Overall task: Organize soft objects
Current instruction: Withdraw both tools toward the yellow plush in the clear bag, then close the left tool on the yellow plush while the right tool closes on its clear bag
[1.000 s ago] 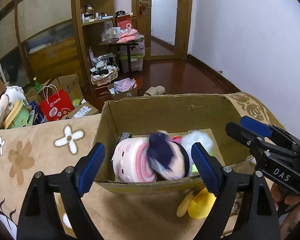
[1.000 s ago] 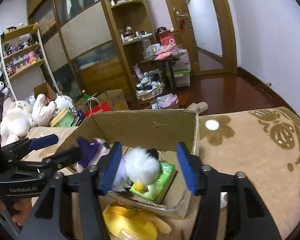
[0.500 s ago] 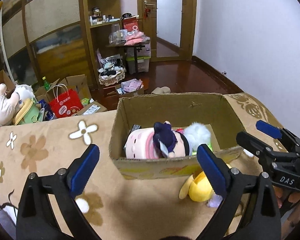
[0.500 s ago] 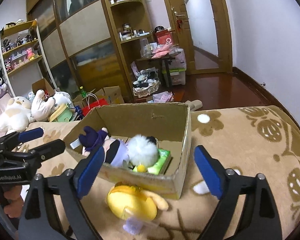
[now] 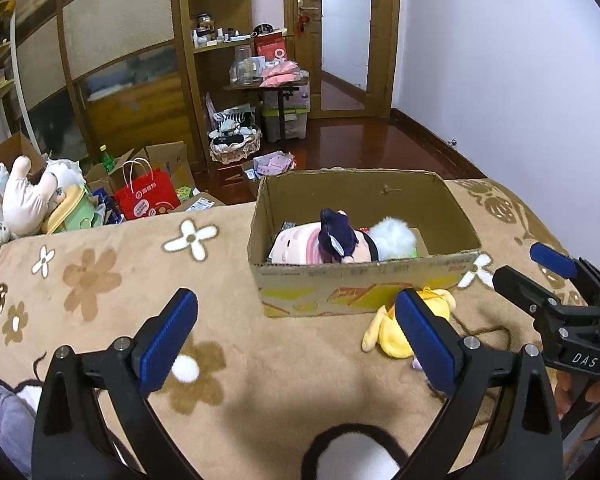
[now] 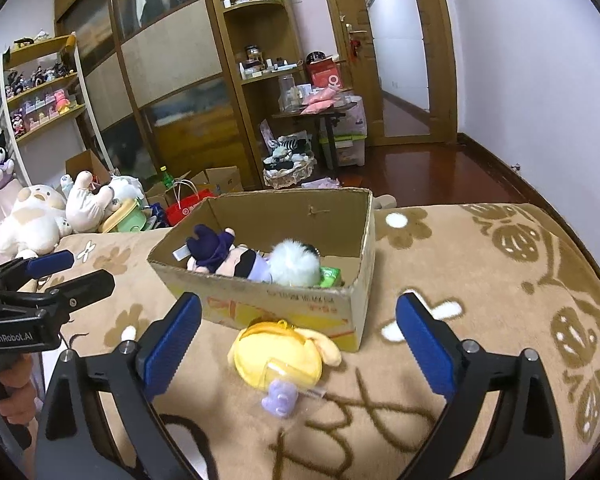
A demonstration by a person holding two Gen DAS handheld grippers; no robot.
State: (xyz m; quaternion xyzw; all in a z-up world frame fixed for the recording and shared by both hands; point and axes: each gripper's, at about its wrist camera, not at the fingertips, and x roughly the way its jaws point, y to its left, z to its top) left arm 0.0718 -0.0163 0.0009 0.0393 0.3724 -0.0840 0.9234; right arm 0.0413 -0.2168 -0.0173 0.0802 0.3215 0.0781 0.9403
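Both jaws stand wide apart and hold nothing. Left gripper (image 5: 296, 336), black plastic arms tipped with flat blue rubber pads, hovers over a tan plush blanket (image 5: 100, 280) printed with white and brown flowers. Right gripper (image 6: 298, 338), of the same build, frames a round yellow plush toy (image 6: 278, 356) with floppy ears and a small lilac tag — it lies on the blanket, touching the near wall of an open brown cardboard box (image 6: 284, 304).

In the left wrist view the box (image 5: 364, 288) sits at about 1 o'clock from the left gripper, and the yellow toy (image 5: 388, 328) lies at its near right corner, partly behind the blue right pad.

Inside the box rest soft things packed side by side: a pink striped cylindrical plush (image 5: 296, 246), a dark purple plush doll (image 5: 336, 236) lying across it, and a fluffy white pom-pom ball (image 5: 392, 238). A green packet (image 6: 330, 278) lies beside the ball.

At 10 o'clock, beyond the blanket's far edge, sit a red paper shopping bag (image 5: 146, 198) and pale stuffed animals (image 5: 28, 200).
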